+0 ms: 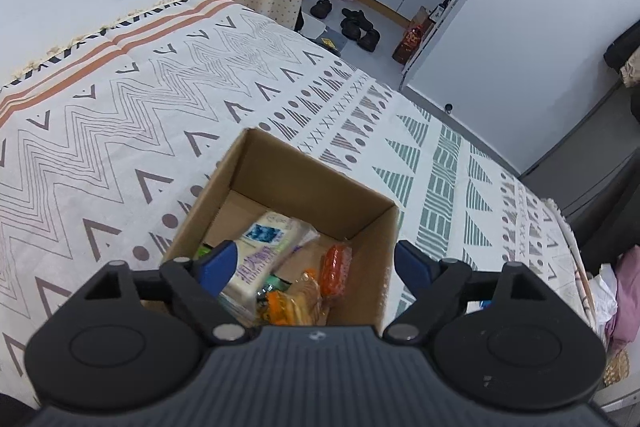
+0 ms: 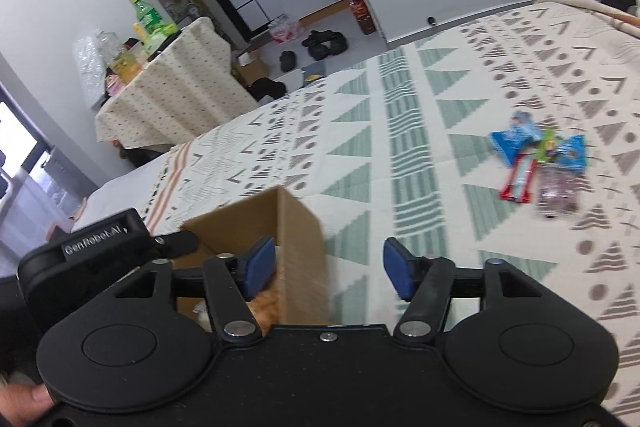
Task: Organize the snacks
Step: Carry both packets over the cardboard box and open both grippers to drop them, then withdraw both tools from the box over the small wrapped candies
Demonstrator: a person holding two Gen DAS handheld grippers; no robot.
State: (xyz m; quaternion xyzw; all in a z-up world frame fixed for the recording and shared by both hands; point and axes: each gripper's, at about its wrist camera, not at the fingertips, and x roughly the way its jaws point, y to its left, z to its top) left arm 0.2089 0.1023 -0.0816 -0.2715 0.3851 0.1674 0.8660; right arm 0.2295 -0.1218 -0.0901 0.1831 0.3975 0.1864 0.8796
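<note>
An open cardboard box [image 1: 360,223] stands on the patterned bed cover. Inside lie a pale wafer pack [image 1: 262,251], an orange sausage pack [image 1: 336,269] and a biscuit pack [image 1: 296,303]. My left gripper [image 1: 316,265] is open and empty just above the box's near side. In the right wrist view the same box [image 2: 300,247] is at the lower left. My right gripper [image 2: 328,273] is open and empty over the box's right corner. A cluster of loose snacks lies to the right on the cover: blue packs [image 2: 516,139], a red bar [image 2: 518,181] and a dark pack [image 2: 558,193].
The bed cover [image 1: 200,99] spreads all around. The left gripper's body [image 2: 100,255] shows beside the box. Beyond the bed stand a cloth-covered table [image 2: 172,91] with bottles, and shoes [image 1: 356,25] on the floor. Clothes [image 1: 624,299] lie off the bed's right edge.
</note>
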